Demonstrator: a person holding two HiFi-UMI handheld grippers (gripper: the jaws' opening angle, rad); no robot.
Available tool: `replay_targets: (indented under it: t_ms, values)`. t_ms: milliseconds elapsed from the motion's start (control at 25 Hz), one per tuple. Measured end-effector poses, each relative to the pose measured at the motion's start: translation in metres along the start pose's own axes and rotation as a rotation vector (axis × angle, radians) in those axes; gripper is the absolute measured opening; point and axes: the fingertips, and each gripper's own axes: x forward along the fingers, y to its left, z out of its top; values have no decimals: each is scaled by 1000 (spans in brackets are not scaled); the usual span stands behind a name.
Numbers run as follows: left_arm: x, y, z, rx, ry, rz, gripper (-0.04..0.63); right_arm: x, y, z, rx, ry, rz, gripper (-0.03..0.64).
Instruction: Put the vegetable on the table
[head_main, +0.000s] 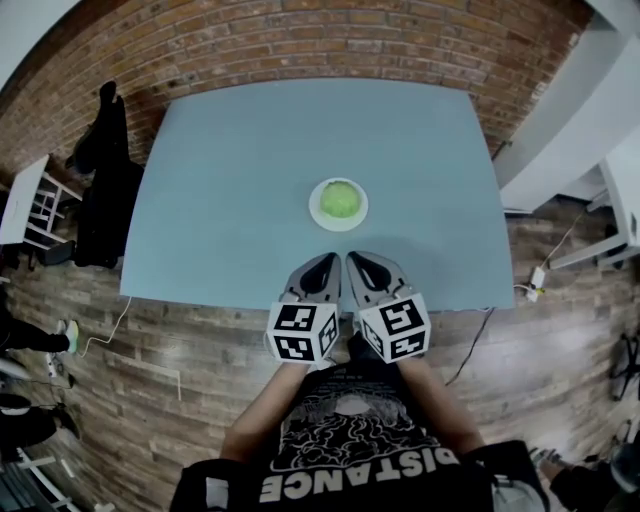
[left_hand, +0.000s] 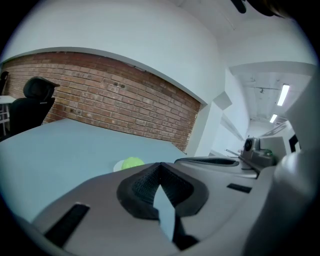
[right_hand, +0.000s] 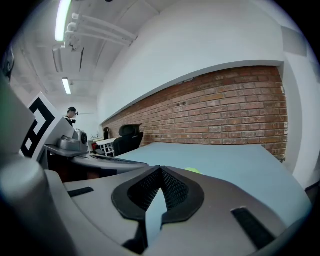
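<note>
Vegetable: here it is, a round pale-green head (head_main: 340, 200), sitting on the plate (head_main: 318, 216), dead centre of it.
Plate: small and white, out on the blue-grey table (head_main: 230, 180); the task wants the vegetable off it and onto bare tabletop beside it.
Left gripper: (left_hand: 160, 166) clenched, tips meeting, nothing between them; it hangs on the person's side of the plate, not touching it.
Right gripper: (right_hand: 160, 169) same story, tips pressed together and empty, also on the person's side of the plate, just beside its partner.
How it will handle: looks light and leafy, probably a little springy under the jaws; being round, I'd expect it to roll once it's off the plate. Whether it is real or a toy, I cannot tell.
Where to grip: across the widest part, one jaw each side, squeezing gently; the plate may slide, so lift straight up.
Head view gives: the full layout, with the vegetable centred on the plate and both grippers short of it.
Left gripper view gives: the vegetable's domed side profile above the plate's rim, and the jaw tips closed.
Right gripper view gives: only a green sliver over the jaws, plus a brick wall (right_hand: 225, 112) beyond the plate.
</note>
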Motion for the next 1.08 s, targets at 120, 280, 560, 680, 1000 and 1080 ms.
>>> replay_targets:
  t_ms: [120, 280, 560, 680, 1000, 1080]
  values:
    - [-9, -4, 1, 6, -17, 0, 0, -8, 7, 4, 6, -22, 1, 9]
    - [-19, -7, -1, 25, -26, 3, 0, -16, 13, 2, 1, -29, -19, 9]
    - [-33, -7, -5, 53, -38, 22, 0, -24, 19, -3, -15, -22, -44, 9]
    - [-36, -7, -9, 51, -35, 20, 0, -26, 22, -5, -19, -24, -47, 9]
    - [-35, -10, -8, 45, -32, 18, 0, -28, 22, -2, -28, -22, -51, 9]
    - [-35, -10, -8, 44, -31, 17, 0, -28, 23, -1, -31, -28, -48, 9]
